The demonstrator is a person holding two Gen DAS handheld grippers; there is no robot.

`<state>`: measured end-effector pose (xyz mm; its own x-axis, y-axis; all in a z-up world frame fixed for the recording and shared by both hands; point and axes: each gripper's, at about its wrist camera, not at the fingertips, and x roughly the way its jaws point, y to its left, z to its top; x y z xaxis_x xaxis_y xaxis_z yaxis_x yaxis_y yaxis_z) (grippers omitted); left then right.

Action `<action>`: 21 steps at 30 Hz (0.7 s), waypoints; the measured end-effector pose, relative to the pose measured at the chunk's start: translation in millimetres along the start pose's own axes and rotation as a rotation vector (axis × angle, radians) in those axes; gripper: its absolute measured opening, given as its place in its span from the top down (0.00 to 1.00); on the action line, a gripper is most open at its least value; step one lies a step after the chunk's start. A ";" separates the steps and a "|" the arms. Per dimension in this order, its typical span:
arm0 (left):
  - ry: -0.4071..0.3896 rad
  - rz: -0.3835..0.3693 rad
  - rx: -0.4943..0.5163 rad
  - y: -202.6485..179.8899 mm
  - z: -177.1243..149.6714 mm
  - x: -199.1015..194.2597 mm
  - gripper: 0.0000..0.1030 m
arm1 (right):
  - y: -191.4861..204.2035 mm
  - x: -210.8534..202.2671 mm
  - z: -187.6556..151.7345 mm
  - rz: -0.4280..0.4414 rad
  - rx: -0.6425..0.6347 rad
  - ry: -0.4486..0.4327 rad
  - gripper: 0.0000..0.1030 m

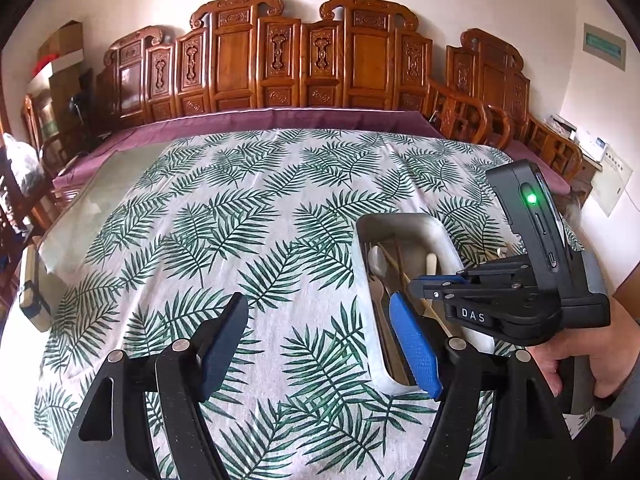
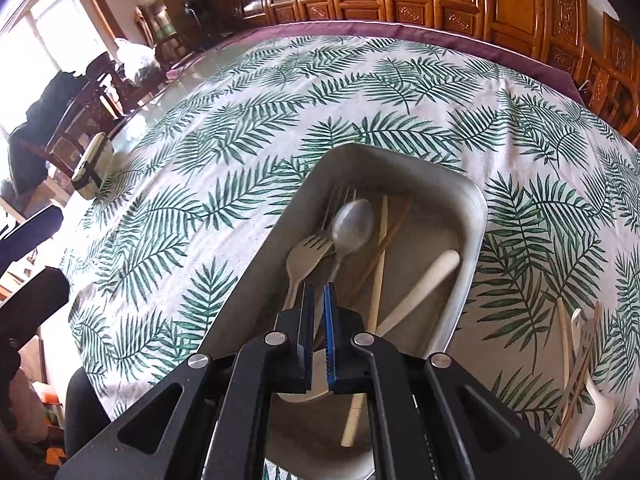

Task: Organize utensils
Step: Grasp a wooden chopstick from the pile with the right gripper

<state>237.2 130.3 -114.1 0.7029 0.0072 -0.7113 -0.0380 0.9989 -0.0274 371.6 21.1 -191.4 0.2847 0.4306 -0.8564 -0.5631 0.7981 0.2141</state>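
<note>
A white rectangular tray (image 2: 476, 216) sits on the leaf-print tablecloth and holds a metal spoon (image 2: 354, 224), a beige fork (image 2: 306, 256), chopsticks (image 2: 382, 240) and a cream spoon (image 2: 428, 280). My right gripper (image 2: 318, 288) hovers over the tray, its jaws nearly closed around the metal spoon's handle. In the left wrist view the tray (image 1: 438, 236) lies at right, with the right gripper (image 1: 416, 282) above it. My left gripper (image 1: 316, 312) is open and empty over the cloth beside the tray.
More utensils (image 2: 584, 364) lie loose on the cloth right of the tray: a cream spoon, a fork and chopsticks. A small box (image 1: 32, 300) sits at the table's left edge. Carved wooden chairs (image 1: 280, 60) line the far side.
</note>
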 end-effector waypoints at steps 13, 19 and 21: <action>0.001 -0.034 0.033 -30.3 -2.2 -2.8 0.31 | -33.1 -66.4 -45.5 -0.019 0.033 -0.089 0.94; 0.007 -0.070 0.063 -59.2 -3.3 2.8 0.31 | -84.0 -103.4 -82.7 -0.078 0.114 -0.125 0.94; 0.010 -0.081 0.070 -69.6 -3.2 5.0 0.31 | -98.7 -111.0 -92.4 -0.094 0.136 -0.130 0.94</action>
<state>241.1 60.7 -118.0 0.6948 -0.0738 -0.7154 0.0688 0.9970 -0.0360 323.8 -144.4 -160.8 0.4338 0.3955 -0.8096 -0.4219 0.8831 0.2054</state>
